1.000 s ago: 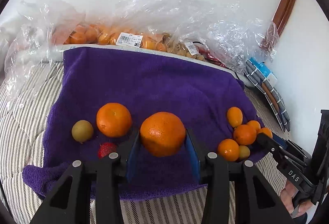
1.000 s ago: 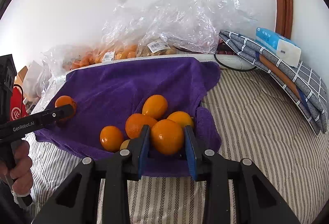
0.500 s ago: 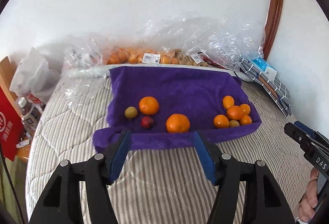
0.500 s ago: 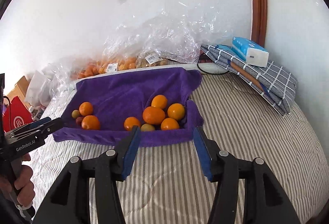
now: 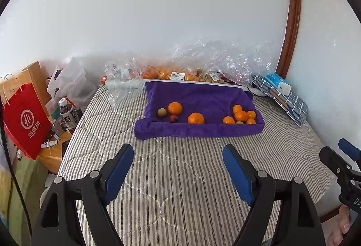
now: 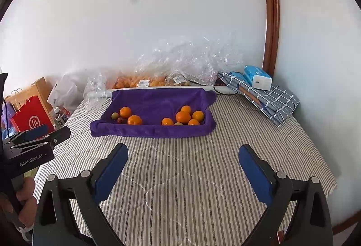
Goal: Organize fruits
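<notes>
At the left edge of the room a red paper bag (image 5: 26,119) and a dark bottle (image 5: 67,113) crowd a low stand beside the striped bed (image 5: 180,178), which carries everything else. The left claw (image 5: 178,169) hangs over bare bedding with its blue pads spread wide and nothing between them; its jaws have just been opening. Ahead lies the purple towel (image 5: 198,94), its long side running left to right across the bed and its front edge rolled into a soft lip. On the towel's left part sit a small yellow-green fruit (image 5: 162,112), a mandarin (image 5: 175,108), a little red fruit (image 5: 173,118) and a second mandarin (image 5: 196,118), close together but mostly apart. Toward the right end, a cluster of small oranges (image 6: 183,118) huddles against the raised fold, several touching. These fruits look light, round and without any real long axis, so they would likely roll on the plush cloth; a gentle squeeze across the widest part seems safest, since the skins may bruise. The right claw (image 6: 182,165) hovers equally wide and empty, its jaws likewise just opened. Crinkled plastic bags of fruit (image 6: 155,82) line the wall behind, and a tissue pack (image 6: 257,77) rests on a folded checked cloth (image 6: 275,101) at far right.
</notes>
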Tool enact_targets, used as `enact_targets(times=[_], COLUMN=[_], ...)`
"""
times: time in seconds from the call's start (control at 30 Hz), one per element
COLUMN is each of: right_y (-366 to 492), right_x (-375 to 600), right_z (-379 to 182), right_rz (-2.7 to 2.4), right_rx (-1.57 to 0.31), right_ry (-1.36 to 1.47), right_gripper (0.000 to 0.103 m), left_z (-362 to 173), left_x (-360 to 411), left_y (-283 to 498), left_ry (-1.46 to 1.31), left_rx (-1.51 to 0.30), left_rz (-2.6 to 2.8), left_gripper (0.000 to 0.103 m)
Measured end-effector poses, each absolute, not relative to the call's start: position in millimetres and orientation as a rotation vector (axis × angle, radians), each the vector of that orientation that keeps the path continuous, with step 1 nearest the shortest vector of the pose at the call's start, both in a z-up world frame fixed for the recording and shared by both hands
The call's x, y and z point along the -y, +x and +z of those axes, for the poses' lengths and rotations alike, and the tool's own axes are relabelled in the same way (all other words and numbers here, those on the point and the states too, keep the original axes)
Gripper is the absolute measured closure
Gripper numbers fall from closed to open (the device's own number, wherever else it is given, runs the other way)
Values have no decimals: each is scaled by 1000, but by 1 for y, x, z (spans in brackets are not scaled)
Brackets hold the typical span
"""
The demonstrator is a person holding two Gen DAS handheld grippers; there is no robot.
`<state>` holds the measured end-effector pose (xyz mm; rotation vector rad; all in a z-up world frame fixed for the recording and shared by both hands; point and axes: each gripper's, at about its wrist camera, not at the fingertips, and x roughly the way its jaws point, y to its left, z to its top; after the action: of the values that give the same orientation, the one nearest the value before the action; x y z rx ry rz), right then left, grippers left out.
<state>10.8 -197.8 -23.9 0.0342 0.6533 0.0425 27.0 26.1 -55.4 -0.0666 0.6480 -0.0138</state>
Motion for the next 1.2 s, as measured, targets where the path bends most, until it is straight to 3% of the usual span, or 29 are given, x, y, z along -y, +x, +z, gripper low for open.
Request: enact_targets(times=[1.2], right_y=[-18], right_x=[219], right_z=[-8], right_rz=[-15], right_rx=[-639], right_ry=[73], right_gripper=[5], left_z=[-40], left_x=[-8], left_y=[-1], left_ry=[-35], left_rx=[-623], left_rz=[-13], left_gripper=[19])
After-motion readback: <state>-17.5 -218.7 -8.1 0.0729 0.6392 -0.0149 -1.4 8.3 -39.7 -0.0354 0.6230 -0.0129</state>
